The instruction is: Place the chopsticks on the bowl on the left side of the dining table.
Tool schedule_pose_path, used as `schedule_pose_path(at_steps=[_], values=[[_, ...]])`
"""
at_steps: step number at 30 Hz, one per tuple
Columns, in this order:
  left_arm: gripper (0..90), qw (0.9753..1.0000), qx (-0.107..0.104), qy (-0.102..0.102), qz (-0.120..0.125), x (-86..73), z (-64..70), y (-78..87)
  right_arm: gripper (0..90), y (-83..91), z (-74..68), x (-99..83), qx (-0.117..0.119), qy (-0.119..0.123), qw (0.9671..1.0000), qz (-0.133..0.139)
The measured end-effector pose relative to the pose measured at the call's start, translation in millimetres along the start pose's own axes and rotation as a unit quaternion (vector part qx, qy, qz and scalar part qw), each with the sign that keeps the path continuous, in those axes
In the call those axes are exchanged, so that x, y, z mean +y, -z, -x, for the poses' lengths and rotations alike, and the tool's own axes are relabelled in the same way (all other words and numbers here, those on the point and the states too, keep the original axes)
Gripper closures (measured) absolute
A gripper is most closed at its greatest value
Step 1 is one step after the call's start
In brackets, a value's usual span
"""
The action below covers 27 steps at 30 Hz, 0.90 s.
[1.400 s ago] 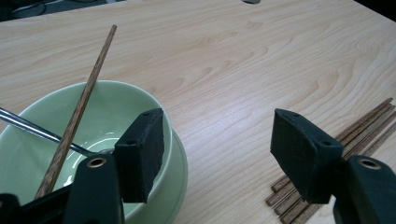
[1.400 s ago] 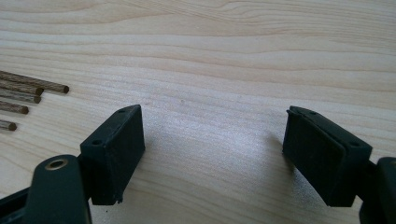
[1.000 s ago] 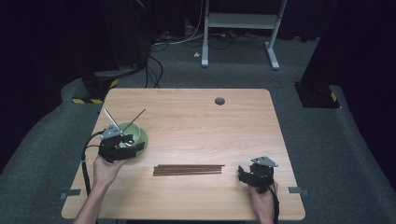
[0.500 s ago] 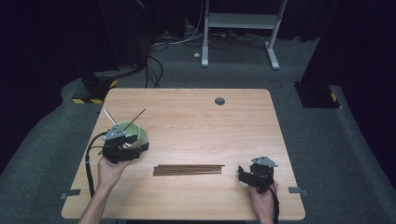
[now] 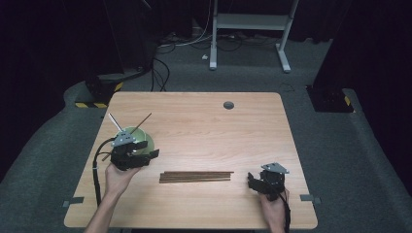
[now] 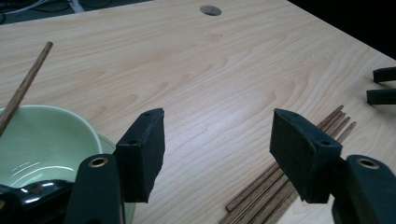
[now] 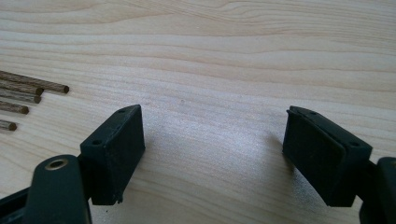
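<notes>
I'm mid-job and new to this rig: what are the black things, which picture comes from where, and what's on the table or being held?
There is no robot arm here. A person holds a hand-held gripper in each hand, each with two black fingers.

The wide picture is from a fixed camera above the table. In it the left gripper sits at the left, over the near edge of a green bowl, and the right gripper is at the lower right.

The other two pictures come from cameras riding on the grippers, looking out along their own fingers.

On the wooden table lies a row of brown chopsticks between the two grippers. Two sticks lean in the bowl, one brown and one that looks metallic.

Both grippers are open and hold nothing: bare wood shows between the fingers in each gripper view.
</notes>
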<state>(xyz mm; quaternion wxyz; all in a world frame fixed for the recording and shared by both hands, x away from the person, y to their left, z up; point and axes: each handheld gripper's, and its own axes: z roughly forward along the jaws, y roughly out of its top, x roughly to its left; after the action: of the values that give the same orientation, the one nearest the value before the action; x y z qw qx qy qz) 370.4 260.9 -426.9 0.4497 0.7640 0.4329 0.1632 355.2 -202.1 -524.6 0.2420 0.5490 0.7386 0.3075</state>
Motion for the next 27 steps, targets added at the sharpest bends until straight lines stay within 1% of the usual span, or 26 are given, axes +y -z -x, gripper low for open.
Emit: schedule_pose_path(at_steps=[4,15,27], values=[[36.1,1.0000,-0.003,-0.006,-0.002,0.5,3.2,-2.5,20.3,0.0,0.0,0.0,0.000,0.000,1.0000,0.000],[35.3,0.9998,-0.013,-0.011,-0.004,0.5,11.1,-9.3,20.3,0.0,0.0,0.0,0.000,0.000,1.0000,0.000],[34.1,0.9994,-0.028,-0.021,-0.006,-0.9,21.2,-17.6,20.3,0.0,0.0,0.0,0.000,0.000,1.0000,0.000]])
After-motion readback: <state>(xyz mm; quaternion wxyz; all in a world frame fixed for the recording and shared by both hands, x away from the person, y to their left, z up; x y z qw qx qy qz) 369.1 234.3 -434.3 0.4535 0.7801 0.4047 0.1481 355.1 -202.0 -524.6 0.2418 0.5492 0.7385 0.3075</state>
